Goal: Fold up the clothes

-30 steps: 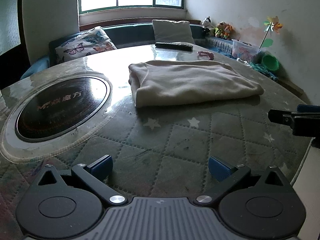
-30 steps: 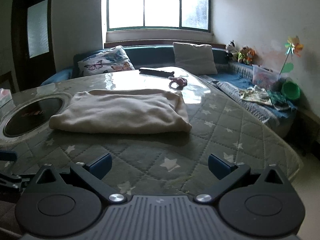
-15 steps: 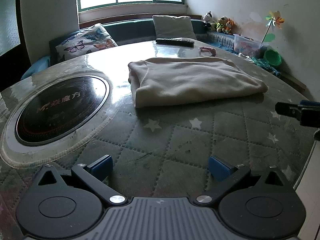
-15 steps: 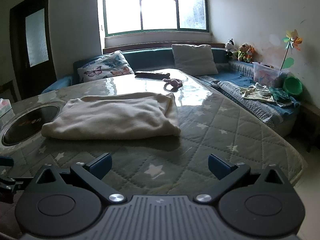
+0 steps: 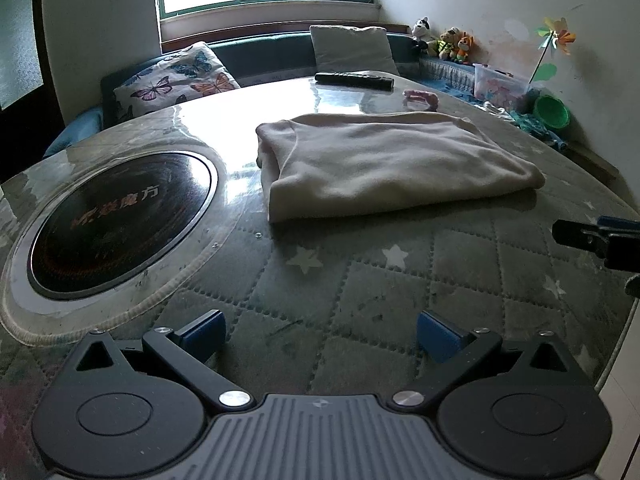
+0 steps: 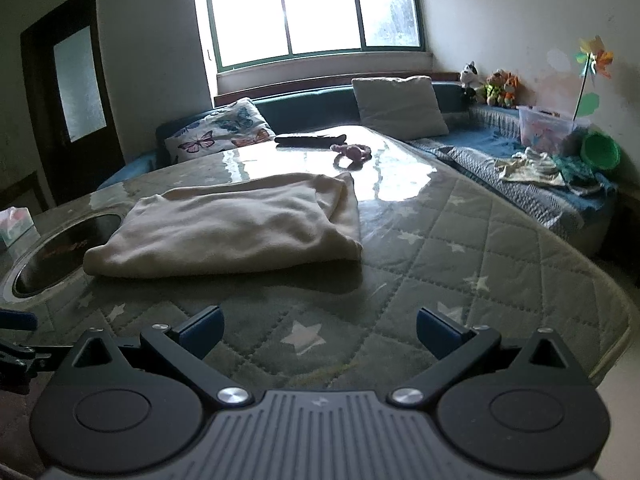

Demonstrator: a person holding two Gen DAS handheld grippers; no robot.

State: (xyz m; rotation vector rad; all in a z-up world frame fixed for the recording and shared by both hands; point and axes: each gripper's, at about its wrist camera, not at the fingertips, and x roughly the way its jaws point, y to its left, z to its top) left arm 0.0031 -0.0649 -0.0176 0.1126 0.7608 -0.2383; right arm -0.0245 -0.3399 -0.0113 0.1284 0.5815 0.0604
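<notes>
A cream garment [image 5: 384,162] lies folded into a thick rectangle on the round table; it also shows in the right wrist view [image 6: 236,228]. My left gripper [image 5: 320,334] is open and empty, held above the quilted cloth well short of the garment's near edge. My right gripper [image 6: 319,330] is open and empty, also back from the garment. The right gripper's tip shows at the right edge of the left wrist view [image 5: 596,236]. The left gripper's tip shows at the left edge of the right wrist view [image 6: 16,340].
The table [image 5: 400,280] has a quilted star-pattern cover under glass and a black round hotplate [image 5: 116,216] at the left. A remote [image 5: 354,79] and a pink toy [image 5: 420,96] lie at the far side. A bench with cushions [image 6: 400,106] runs behind.
Both grippers have drawn back and risen slightly from the garment, staying open. The garment has not moved.
</notes>
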